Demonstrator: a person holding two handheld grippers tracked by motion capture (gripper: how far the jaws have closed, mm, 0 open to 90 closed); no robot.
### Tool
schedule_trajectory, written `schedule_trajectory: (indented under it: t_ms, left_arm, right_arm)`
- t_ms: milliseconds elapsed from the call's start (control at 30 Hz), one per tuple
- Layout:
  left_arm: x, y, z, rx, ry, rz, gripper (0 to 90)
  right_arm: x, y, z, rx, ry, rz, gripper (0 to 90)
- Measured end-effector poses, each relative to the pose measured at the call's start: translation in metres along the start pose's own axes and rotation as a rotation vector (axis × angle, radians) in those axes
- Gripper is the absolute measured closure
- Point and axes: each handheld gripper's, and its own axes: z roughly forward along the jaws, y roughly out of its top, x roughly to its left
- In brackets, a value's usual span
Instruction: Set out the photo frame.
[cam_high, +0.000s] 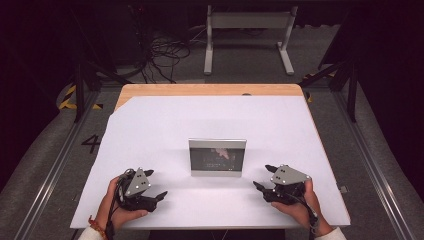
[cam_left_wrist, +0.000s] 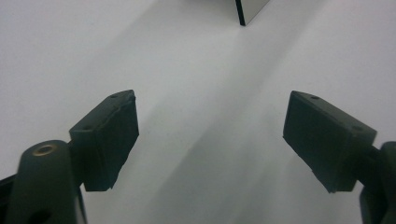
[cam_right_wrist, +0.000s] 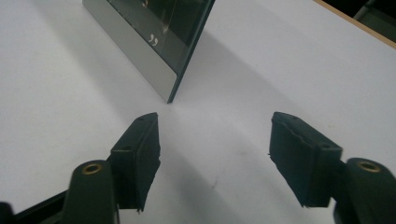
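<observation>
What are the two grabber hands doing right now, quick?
Left gripper: open, nothing between its jaws, only white table cover.
Right gripper: open, holding nothing, pointing toward the standing picture frame.

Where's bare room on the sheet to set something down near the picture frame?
Broad bare white sheet lies behind the picture frame, up to the wooden table edge, and on both sides. Tightest is the near strip, between the open left gripper and right gripper.
</observation>
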Motion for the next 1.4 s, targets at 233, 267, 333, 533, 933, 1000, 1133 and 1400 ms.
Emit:
schedule_trajectory:
  t_ms: [233, 267, 333, 533, 933, 1000, 1133, 1400]
  left_arm:
    - [-0.001, -0.007, -0.002, -0.012, -0.040, -0.021, 12.1]
    - [-0.001, -0.009, -0.003, -0.019, -0.046, -0.028, 11.0]
    - [-0.002, -0.010, -0.003, -0.023, -0.047, -0.038, 9.1]
    - [-0.002, -0.014, -0.007, -0.046, -0.063, -0.047, 5.8]
    - [-0.006, -0.013, -0.005, -0.031, -0.060, -0.027, 6.1]
    - [-0.006, -0.013, -0.005, -0.033, -0.058, -0.025, 6.2]
    - [-0.006, -0.013, -0.005, -0.030, -0.054, -0.022, 6.2]
    - [-0.006, -0.012, -0.004, -0.024, -0.055, -0.016, 6.2]
  right_arm:
    - [-0.001, -0.005, 0.000, 0.020, 0.008, -0.006, 22.5]
    - [-0.001, -0.006, 0.000, 0.021, 0.009, -0.006, 21.3]
    - [-0.001, -0.007, 0.000, 0.023, 0.009, -0.008, 20.1]
    - [-0.001, -0.009, 0.001, 0.016, 0.019, -0.002, 13.4]
    - [0.003, -0.009, 0.006, 0.032, 0.013, -0.025, 10.9]
    - [0.004, -0.008, 0.006, 0.035, 0.008, -0.026, 11.3]
    - [0.004, -0.008, 0.006, 0.032, 0.006, -0.027, 11.4]
    - [0.002, -0.009, 0.005, 0.032, 0.004, -0.023, 11.5]
